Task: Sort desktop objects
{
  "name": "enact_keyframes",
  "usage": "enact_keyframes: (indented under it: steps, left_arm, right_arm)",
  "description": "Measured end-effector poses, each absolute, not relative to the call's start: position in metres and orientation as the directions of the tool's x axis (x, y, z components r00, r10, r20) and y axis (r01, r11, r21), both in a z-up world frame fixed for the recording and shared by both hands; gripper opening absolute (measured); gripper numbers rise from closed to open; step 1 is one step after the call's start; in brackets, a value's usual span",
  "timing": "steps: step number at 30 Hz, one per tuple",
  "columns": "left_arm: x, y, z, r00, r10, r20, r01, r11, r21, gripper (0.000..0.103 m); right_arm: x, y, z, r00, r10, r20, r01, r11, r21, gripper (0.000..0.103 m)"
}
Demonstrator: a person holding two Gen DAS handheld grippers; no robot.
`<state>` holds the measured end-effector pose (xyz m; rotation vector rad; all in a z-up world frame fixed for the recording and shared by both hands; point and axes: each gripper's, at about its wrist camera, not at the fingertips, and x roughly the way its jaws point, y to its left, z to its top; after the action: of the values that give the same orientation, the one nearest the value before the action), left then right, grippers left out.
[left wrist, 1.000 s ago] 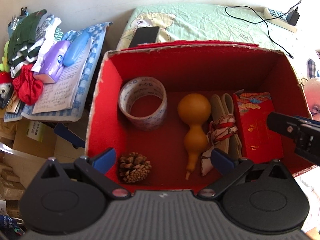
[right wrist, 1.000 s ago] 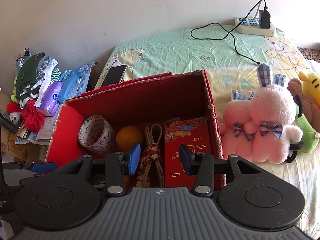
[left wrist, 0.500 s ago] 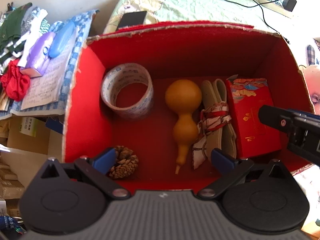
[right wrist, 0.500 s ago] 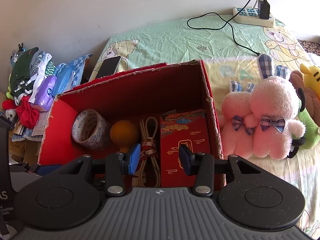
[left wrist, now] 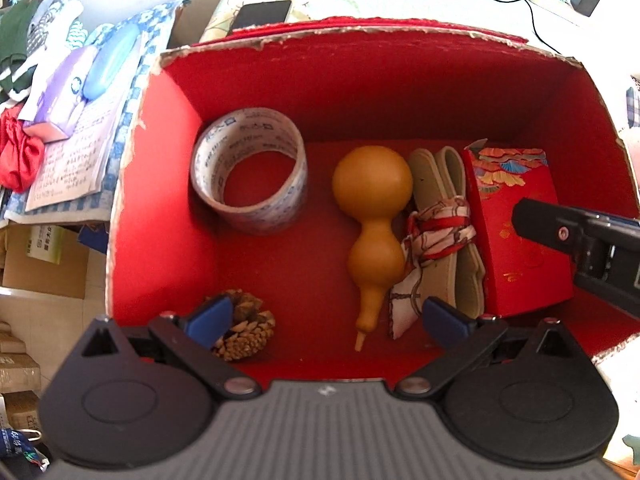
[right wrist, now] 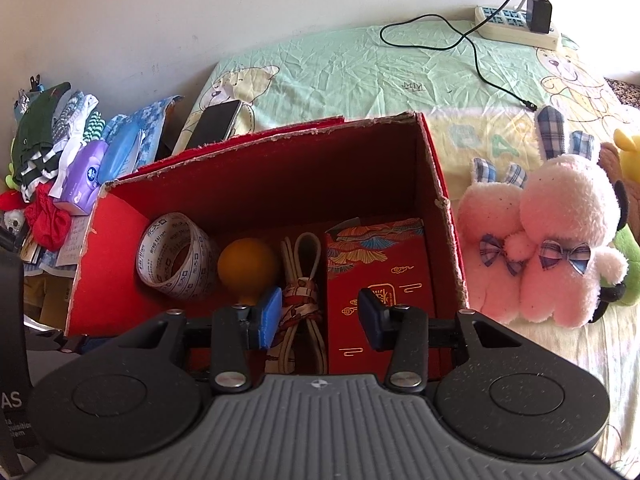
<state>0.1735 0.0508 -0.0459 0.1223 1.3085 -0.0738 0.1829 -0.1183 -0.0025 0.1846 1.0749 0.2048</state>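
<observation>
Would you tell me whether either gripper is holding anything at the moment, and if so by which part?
Nothing is held. The left gripper is open above the red box, and the right gripper is open over it too, with nothing between its fingers.

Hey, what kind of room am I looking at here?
Most likely a bedroom at home: a bed sheet printed with bears, plush toys lying on it, and folded clothes piled beside the red box.
</observation>
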Motion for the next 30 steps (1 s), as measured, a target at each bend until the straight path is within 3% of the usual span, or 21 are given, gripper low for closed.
enact_keyframes:
  steps: [30]
  left_arm:
    - [0.182, 0.053, -0.058, 0.278, 0.016, -0.960, 0.130, 0.990, 0.054, 0.101]
  right_arm:
    - [0.191, -0.107, -0.015, 0.437, 0.174, -0.883, -0.083, 0.985, 0.153, 0.043]
